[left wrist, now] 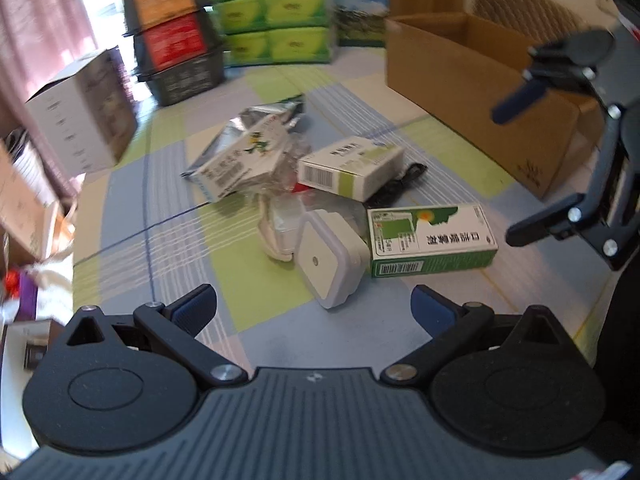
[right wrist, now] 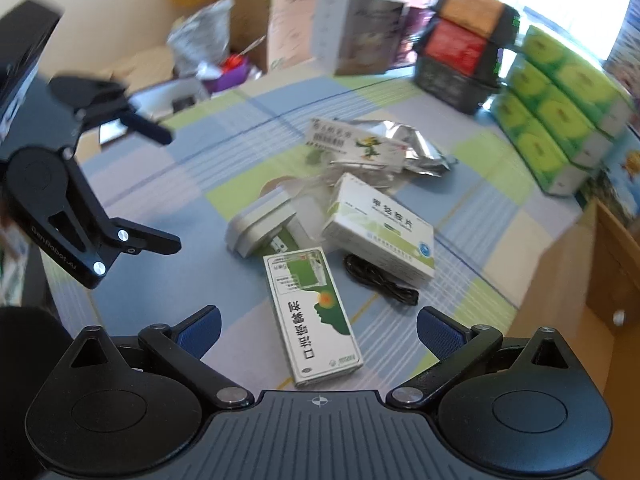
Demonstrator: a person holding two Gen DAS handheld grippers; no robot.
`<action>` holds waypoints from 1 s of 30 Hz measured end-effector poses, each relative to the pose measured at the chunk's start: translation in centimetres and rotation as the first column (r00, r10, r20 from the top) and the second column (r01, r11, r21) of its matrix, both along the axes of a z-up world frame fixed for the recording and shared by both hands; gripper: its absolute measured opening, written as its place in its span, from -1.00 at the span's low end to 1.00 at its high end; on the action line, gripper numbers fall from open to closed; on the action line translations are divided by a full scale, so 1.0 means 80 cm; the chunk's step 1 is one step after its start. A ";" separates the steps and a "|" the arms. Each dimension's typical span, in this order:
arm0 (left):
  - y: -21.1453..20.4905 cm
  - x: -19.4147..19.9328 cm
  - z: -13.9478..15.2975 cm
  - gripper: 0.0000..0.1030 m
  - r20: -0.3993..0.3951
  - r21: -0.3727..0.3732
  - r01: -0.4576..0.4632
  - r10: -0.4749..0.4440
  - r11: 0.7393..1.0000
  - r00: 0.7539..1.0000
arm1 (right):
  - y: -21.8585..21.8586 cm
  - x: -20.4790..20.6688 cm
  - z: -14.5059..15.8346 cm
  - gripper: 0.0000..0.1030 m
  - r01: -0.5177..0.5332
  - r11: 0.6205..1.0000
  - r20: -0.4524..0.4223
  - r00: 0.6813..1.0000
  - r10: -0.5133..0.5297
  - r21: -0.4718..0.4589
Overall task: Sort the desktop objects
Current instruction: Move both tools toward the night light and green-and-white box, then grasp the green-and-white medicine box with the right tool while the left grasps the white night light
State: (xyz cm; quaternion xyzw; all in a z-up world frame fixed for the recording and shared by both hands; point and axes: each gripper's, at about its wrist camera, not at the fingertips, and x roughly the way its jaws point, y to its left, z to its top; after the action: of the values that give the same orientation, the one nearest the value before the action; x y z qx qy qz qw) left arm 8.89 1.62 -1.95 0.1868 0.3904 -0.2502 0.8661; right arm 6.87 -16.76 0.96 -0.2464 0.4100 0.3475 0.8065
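A small pile lies on the checked tablecloth (left wrist: pixel 168 216). It holds a green-and-white carton (left wrist: pixel 428 240) (right wrist: pixel 316 316), a white square plug-in device (left wrist: pixel 328 256) (right wrist: pixel 260 224), a white barcoded medicine box (left wrist: pixel 352 168) (right wrist: pixel 380 228), a box with a cartoon frog (left wrist: pixel 244 160) (right wrist: pixel 356 140), a silver foil pouch (left wrist: pixel 264 116) (right wrist: pixel 416 144) and a black cable (left wrist: pixel 400 184) (right wrist: pixel 380 280). My left gripper (left wrist: pixel 314 306) (right wrist: pixel 164 190) is open just short of the white device. My right gripper (right wrist: pixel 318 330) (left wrist: pixel 520 170) is open, with the near end of the green carton between its fingers, not touching them.
An open cardboard box (left wrist: pixel 472 80) (right wrist: pixel 616 240) stands at the table's right side. At the back are stacked black trays with orange and red labels (left wrist: pixel 172 36), green tissue packs (left wrist: pixel 276 12) and a white carton (left wrist: pixel 84 112). Clutter lies beyond the left table edge.
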 end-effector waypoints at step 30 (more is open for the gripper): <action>-0.027 0.089 -0.069 0.72 -0.049 -0.007 0.472 -0.472 0.881 0.880 | 0.024 0.080 -0.103 0.11 -0.065 0.993 -0.185 0.982 0.047 -0.095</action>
State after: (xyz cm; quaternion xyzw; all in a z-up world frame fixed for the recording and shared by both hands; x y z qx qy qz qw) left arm 15.99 -0.57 -7.46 0.2721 0.3552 -0.4571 0.7687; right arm 13.26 -14.83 -7.26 -0.2652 0.4920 0.3702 0.7420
